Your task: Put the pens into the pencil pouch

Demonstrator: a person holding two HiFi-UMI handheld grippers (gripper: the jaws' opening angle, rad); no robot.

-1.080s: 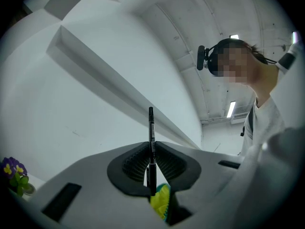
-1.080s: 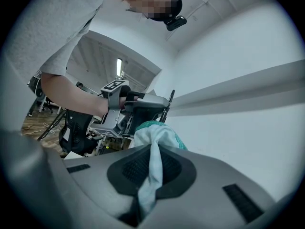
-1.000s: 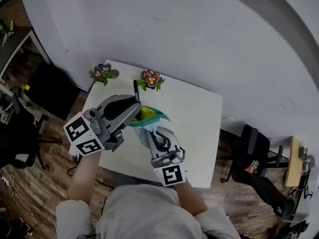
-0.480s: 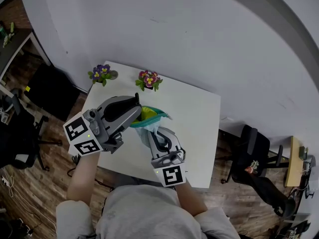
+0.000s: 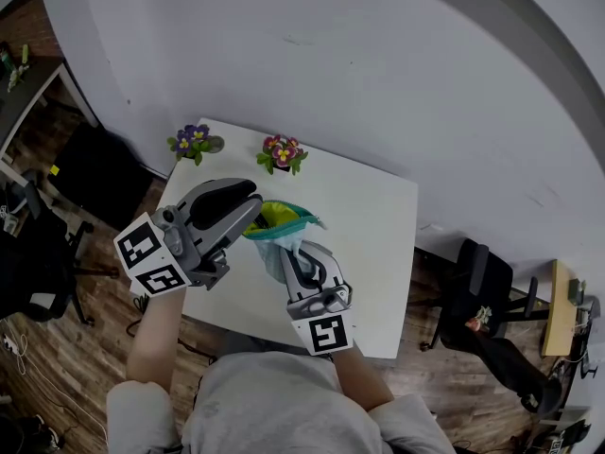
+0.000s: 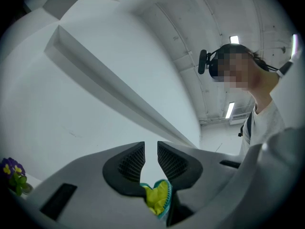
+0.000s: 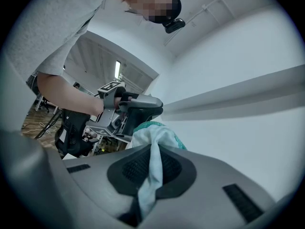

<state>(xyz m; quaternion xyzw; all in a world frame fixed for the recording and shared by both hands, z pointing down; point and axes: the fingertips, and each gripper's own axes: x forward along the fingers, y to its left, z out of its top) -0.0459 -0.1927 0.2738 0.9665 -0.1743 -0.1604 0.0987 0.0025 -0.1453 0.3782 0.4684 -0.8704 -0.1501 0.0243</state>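
Pencil pouch (image 5: 280, 223), teal outside with a yellow-green lining, hangs in the air over the white desk (image 5: 369, 216), held up between the person's two grippers with its mouth upward. The left gripper (image 5: 253, 202) reaches in from the left at the pouch's rim. Its fingers are drawn in to a narrow slit, and a fold of the yellow lining with its teal edge is caught low between the pads. The right gripper (image 5: 294, 253) comes up from below. Its fingers are pressed together on a pale fold of the pouch's outer cloth, which runs down the seam between the pads. In the right gripper view the left gripper sits just beyond the pouch's mouth. Two small pots of flowers, one purple (image 5: 194, 141) and one pink (image 5: 283, 149), stand near the desk's far edge, well apart from the pouch.
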